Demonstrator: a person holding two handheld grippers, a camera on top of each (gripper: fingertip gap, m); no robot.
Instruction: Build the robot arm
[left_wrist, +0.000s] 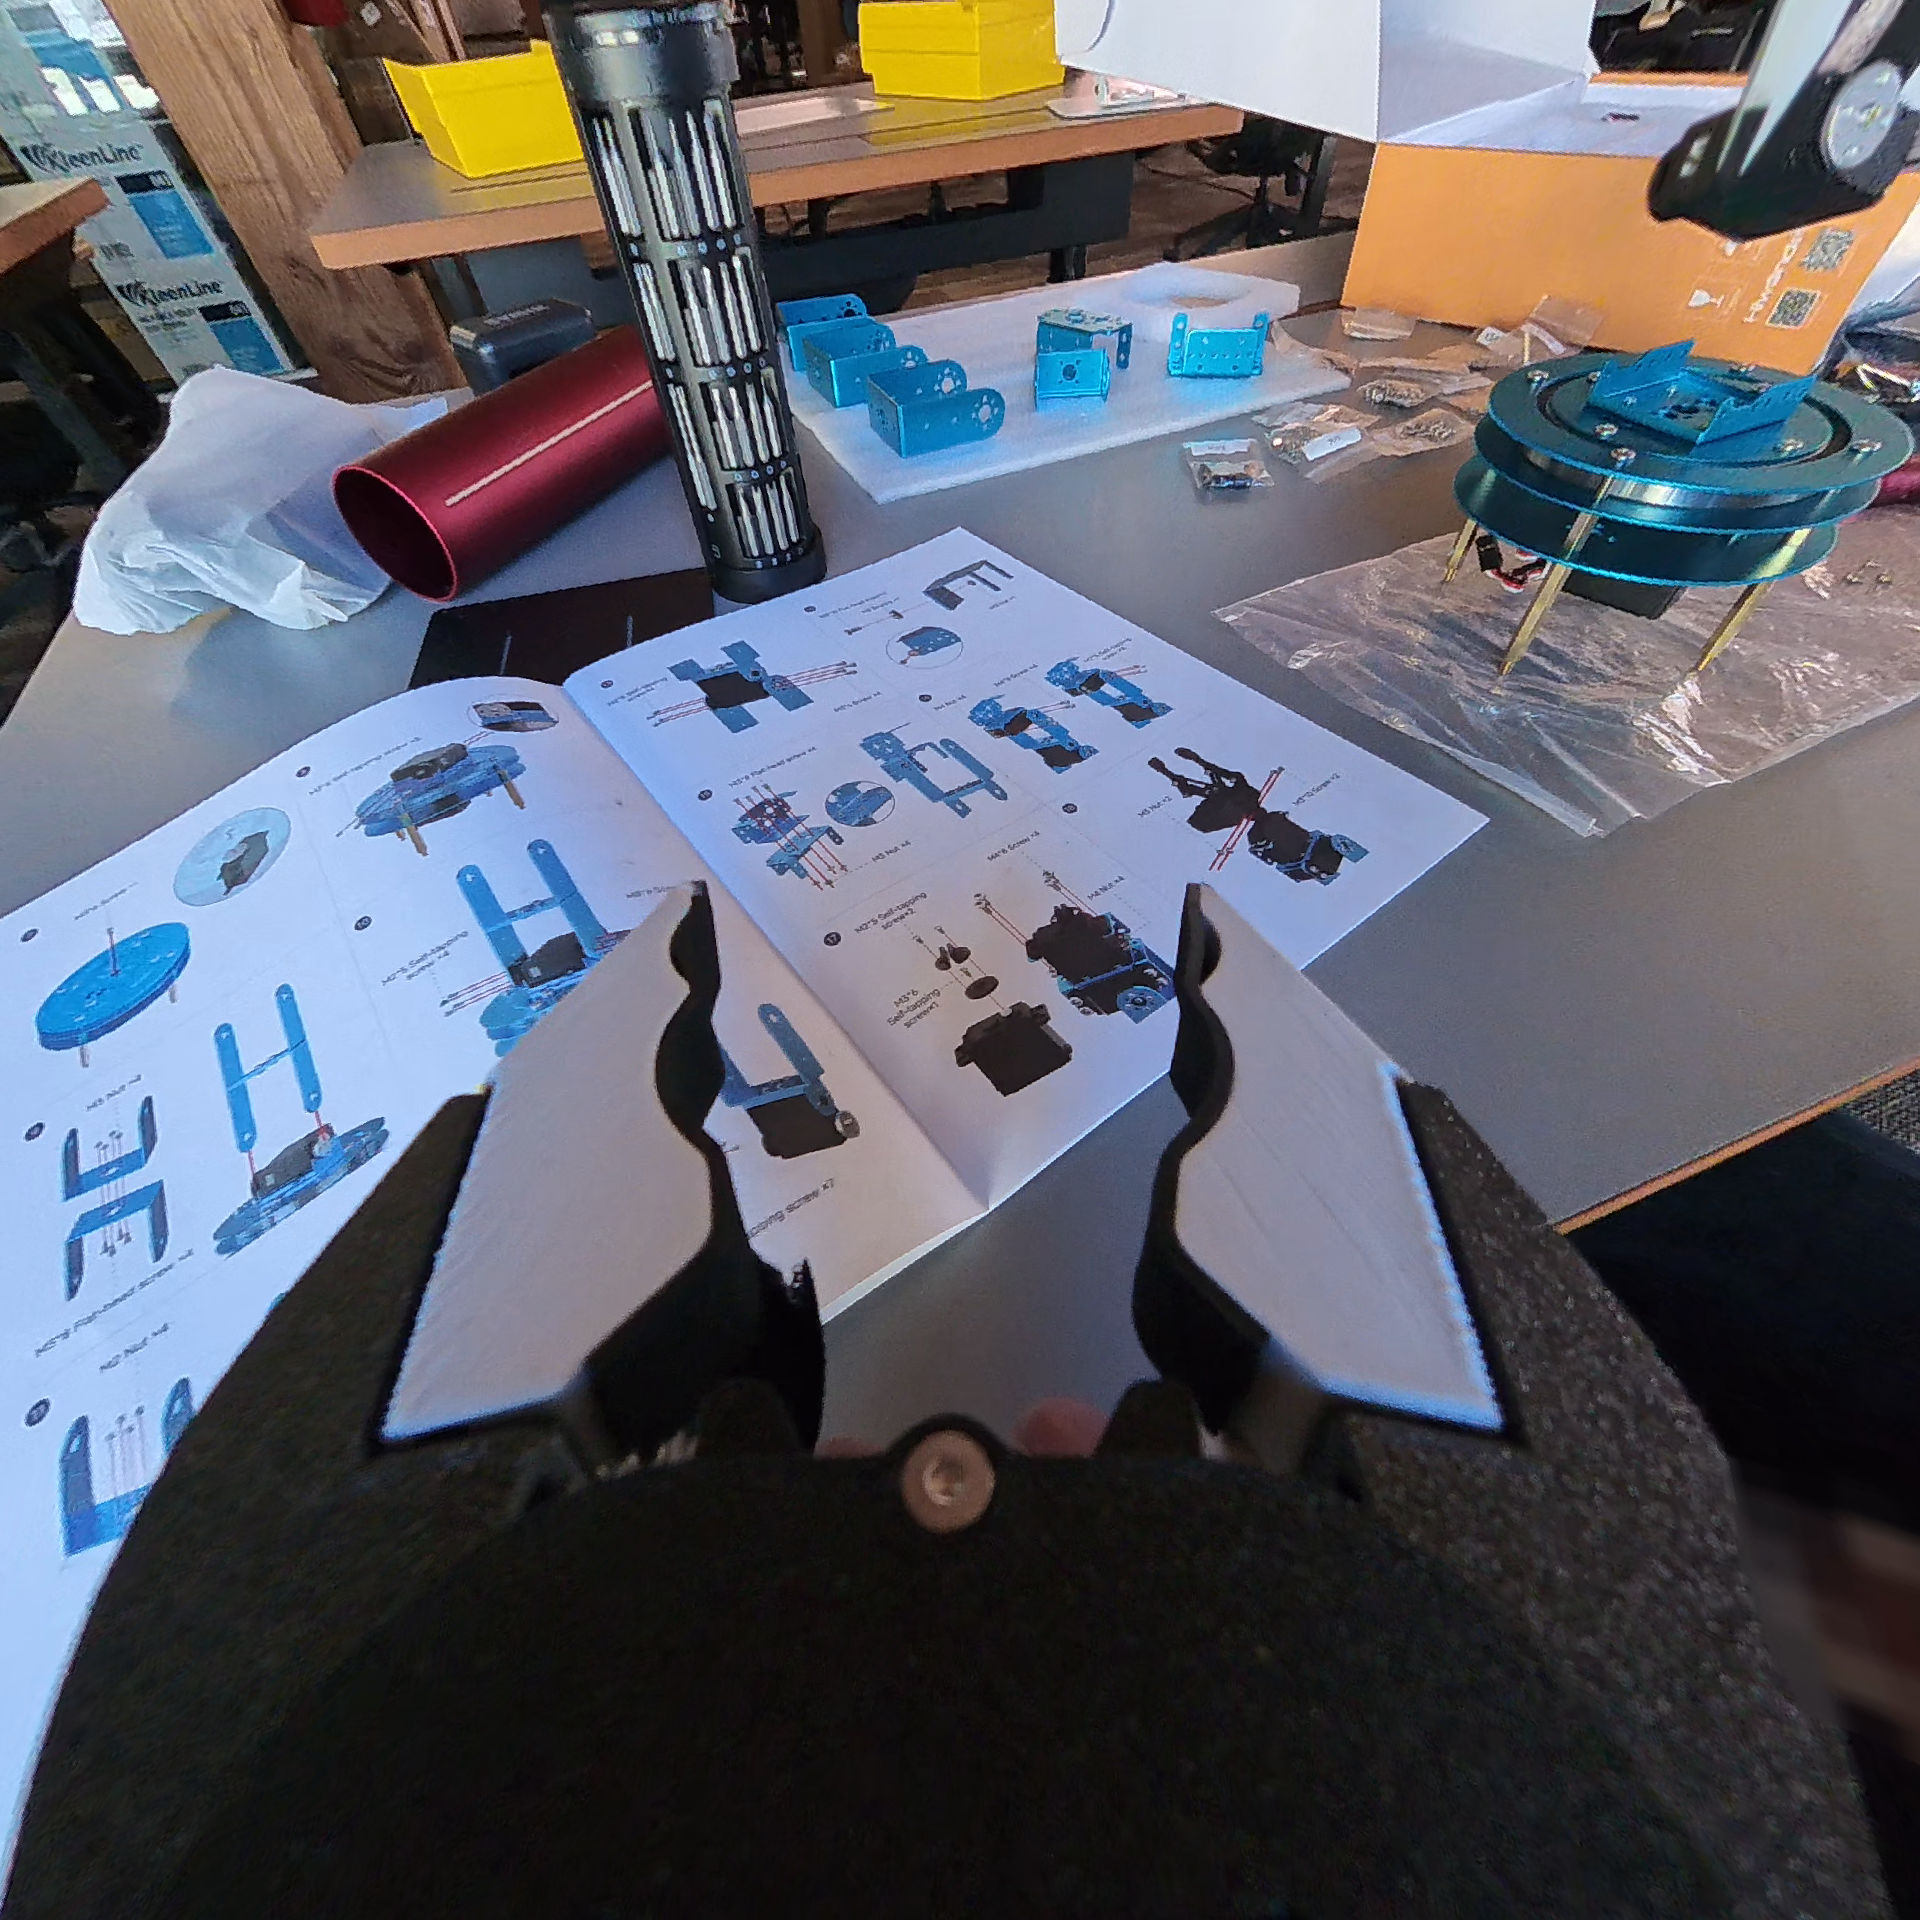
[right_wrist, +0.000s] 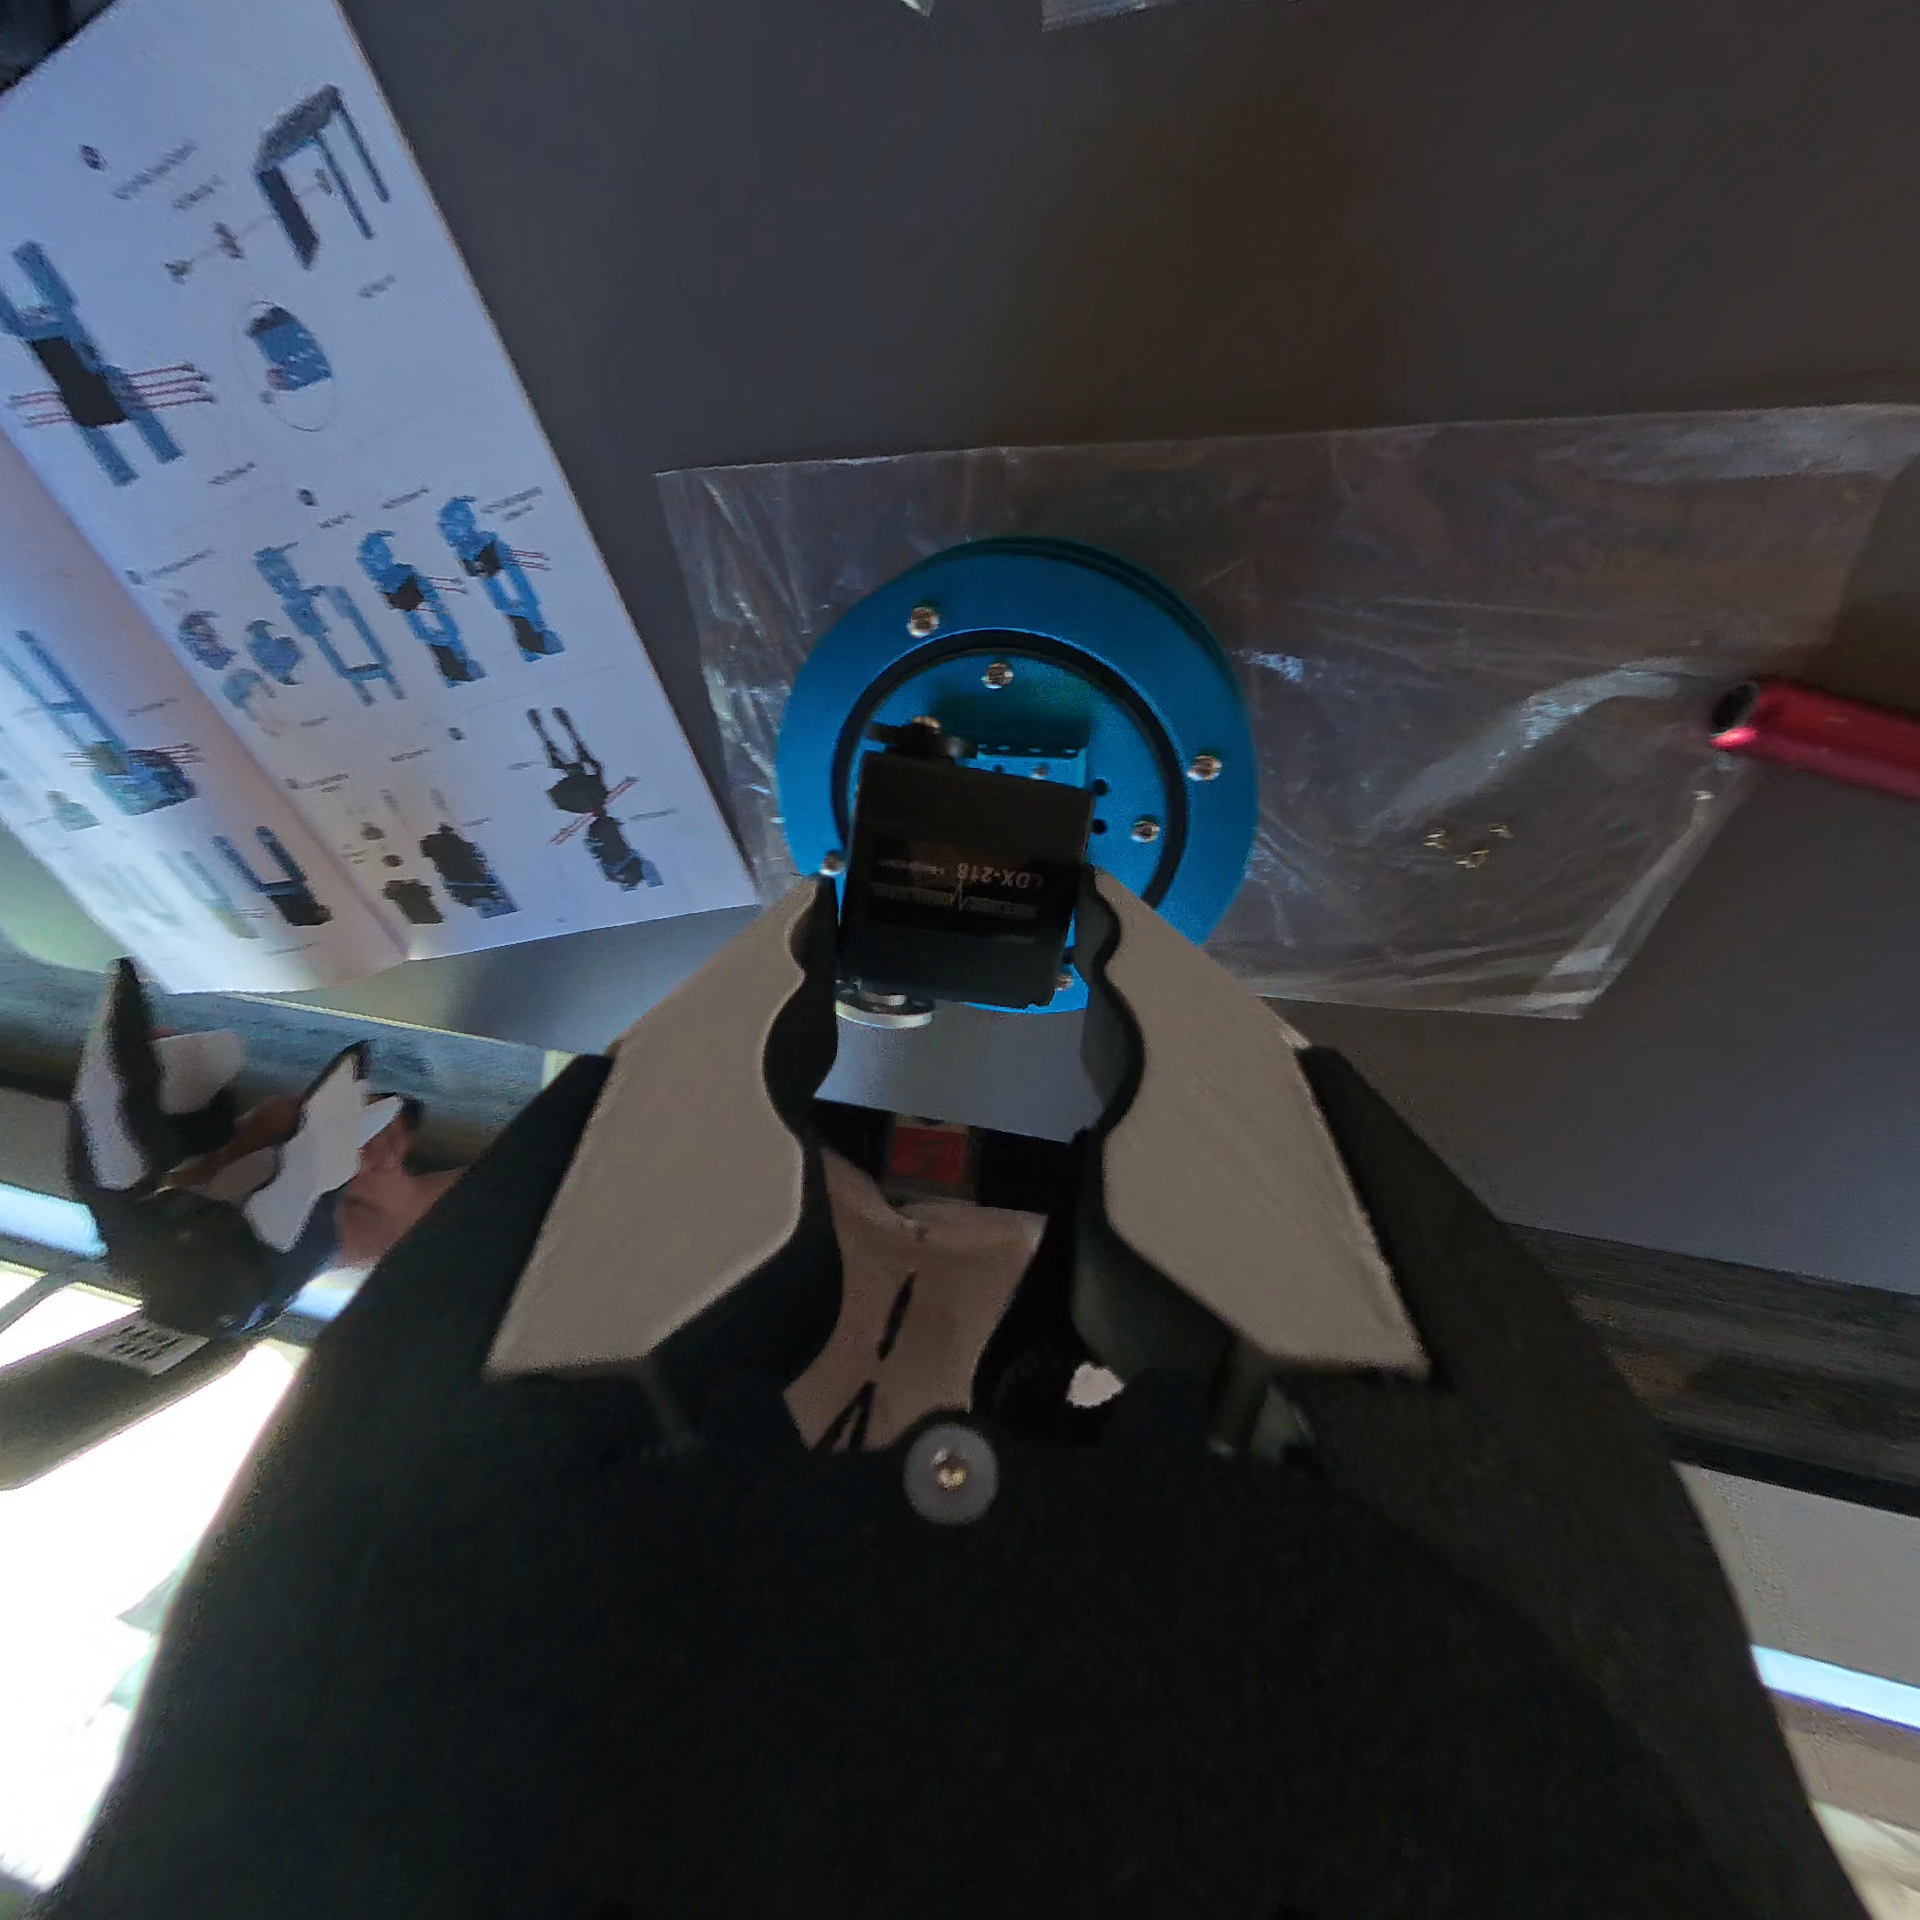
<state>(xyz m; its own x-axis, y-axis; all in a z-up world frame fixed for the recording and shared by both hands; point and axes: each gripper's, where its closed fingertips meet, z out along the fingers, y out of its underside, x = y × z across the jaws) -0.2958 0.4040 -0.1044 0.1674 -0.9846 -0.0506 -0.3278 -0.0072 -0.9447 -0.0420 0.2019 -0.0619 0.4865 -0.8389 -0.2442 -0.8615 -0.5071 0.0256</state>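
The left gripper hangs above an open instruction booklet with its fingers wide apart and nothing between them. The booklet lies flat on the grey desk, close to the near edge.

The right gripper is clamped on a small black servo motor, one finger on each side of the body. It holds the servo directly above a round blue base made of stacked discs on thin brass legs. A blue bracket sits on top of this base. The base stands on a clear plastic sheet toward the right side of the desk.

Behind the booklet, a black cylindrical bit holder stands upright, and a red tube lies on its side just beside it. Farther back, several blue metal brackets rest on a white foam pad, with small bags of screws near them.
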